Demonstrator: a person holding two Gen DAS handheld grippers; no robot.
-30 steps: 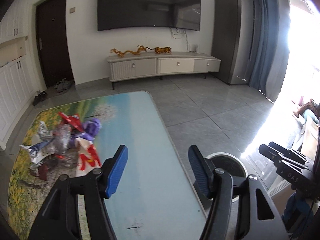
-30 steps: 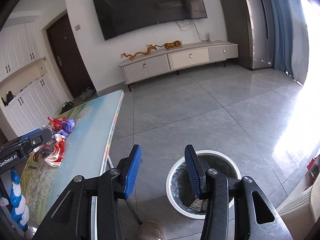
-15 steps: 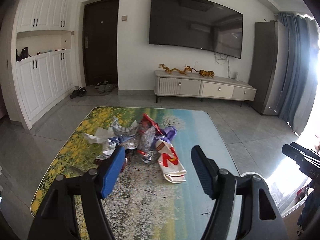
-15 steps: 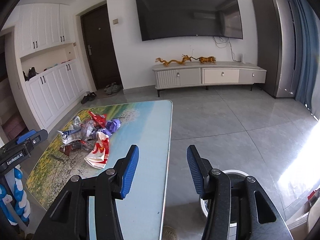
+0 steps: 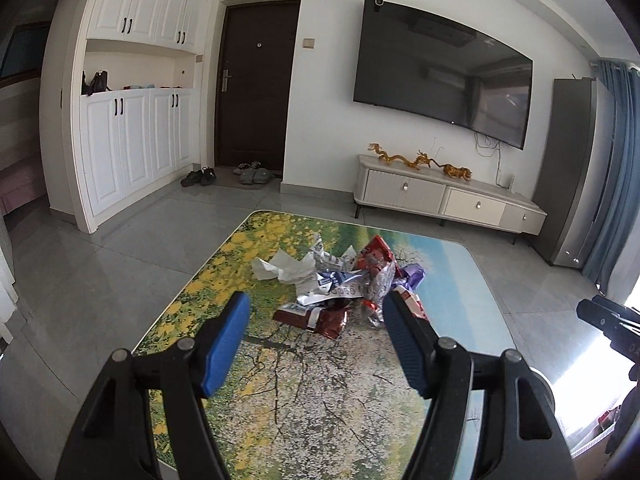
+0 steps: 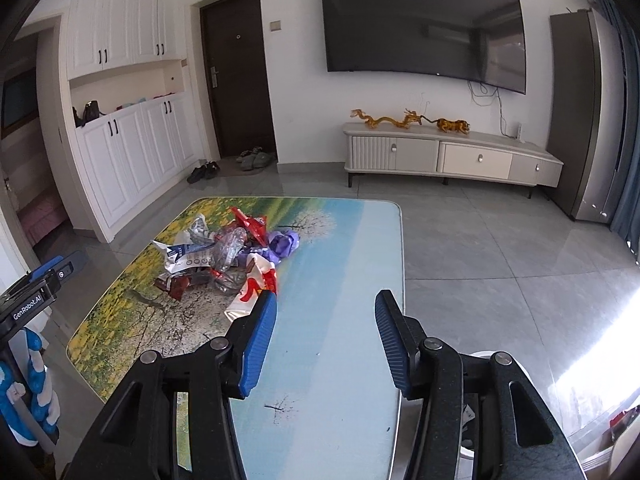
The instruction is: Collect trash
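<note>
A pile of trash [image 5: 340, 280] lies on the low table [image 5: 304, 408] with the landscape print: white crumpled paper, red and maroon wrappers, a purple wrapper and clear plastic. My left gripper [image 5: 316, 320] is open and empty, hanging just short of the pile, in line with a maroon wrapper [image 5: 312, 318]. In the right wrist view the pile [image 6: 228, 260] sits ahead to the left. My right gripper [image 6: 326, 320] is open and empty over the blue part of the table [image 6: 344, 264]. A white-and-red wrapper [image 6: 250, 292] lies by its left finger.
A round white trash bin [image 6: 516, 368] stands on the floor right of the table, mostly hidden behind my right gripper. A TV console [image 5: 448, 196], white cabinets [image 5: 132, 140] and a dark door [image 5: 256, 92] line the far walls. Grey tile floor surrounds the table.
Both grippers have swung left from the bin and floor toward the table. The left one now faces the trash pile closely. Both stayed open and empty.
</note>
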